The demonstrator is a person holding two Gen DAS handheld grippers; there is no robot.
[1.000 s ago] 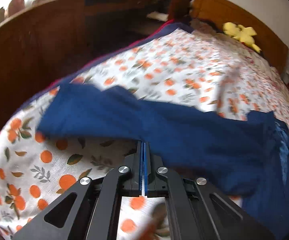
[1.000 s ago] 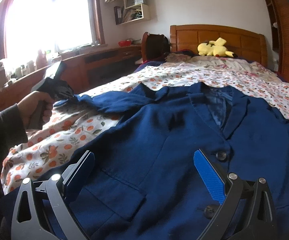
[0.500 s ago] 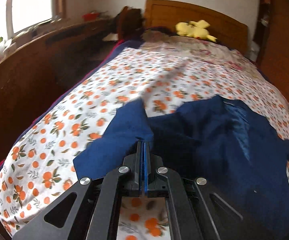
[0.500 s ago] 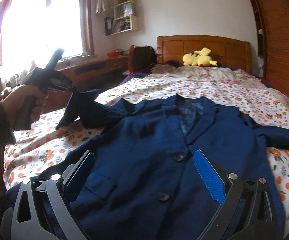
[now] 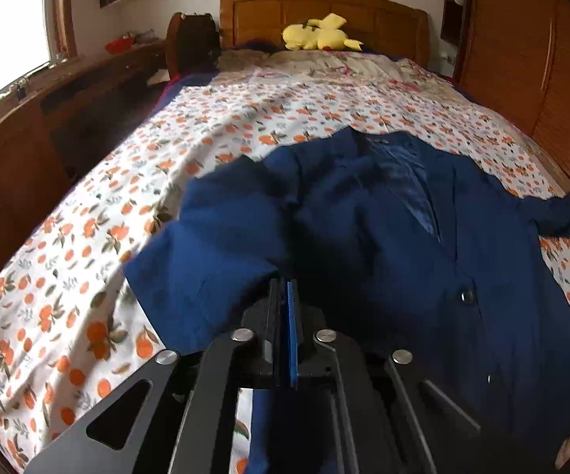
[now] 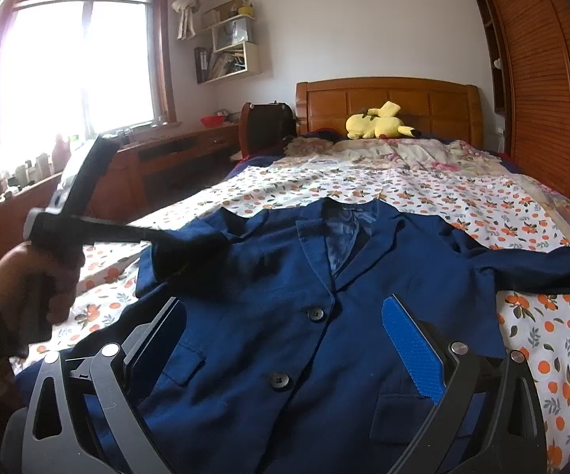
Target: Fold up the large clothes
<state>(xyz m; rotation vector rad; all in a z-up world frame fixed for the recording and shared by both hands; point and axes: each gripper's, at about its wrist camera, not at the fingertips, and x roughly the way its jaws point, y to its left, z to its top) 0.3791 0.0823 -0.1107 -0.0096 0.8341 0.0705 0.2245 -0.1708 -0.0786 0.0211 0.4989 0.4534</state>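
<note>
A navy jacket (image 6: 285, 316) lies face up on the bed (image 6: 423, 193), collar toward the headboard at twelve o'clock, its front buttoned. From the right wrist view a hand (image 6: 36, 276) at nine o'clock is seen gripping the left gripper (image 6: 190, 254), whose tip sits over the near sleeve (image 5: 214, 245), folded in across the chest. That hand and tool body do not show in the left wrist view. There the left gripper's jaws are only a sliver apart and just beginning to part, a blue pad showing in the slit; the sleeve cloth lies right at the tips, but whether any is between them I cannot tell.

The right gripper (image 6: 285, 320) hovers over the buttons with its jaws spread wide and nothing between them. The far sleeve (image 6: 529, 264) trails out toward three o'clock on the orange-print sheet.

A yellow plush (image 6: 379, 122) rests at the headboard. The wall shelf (image 6: 229, 51) at eleven o'clock, holding books and papers, is seen whole only from the right wrist view.
</note>
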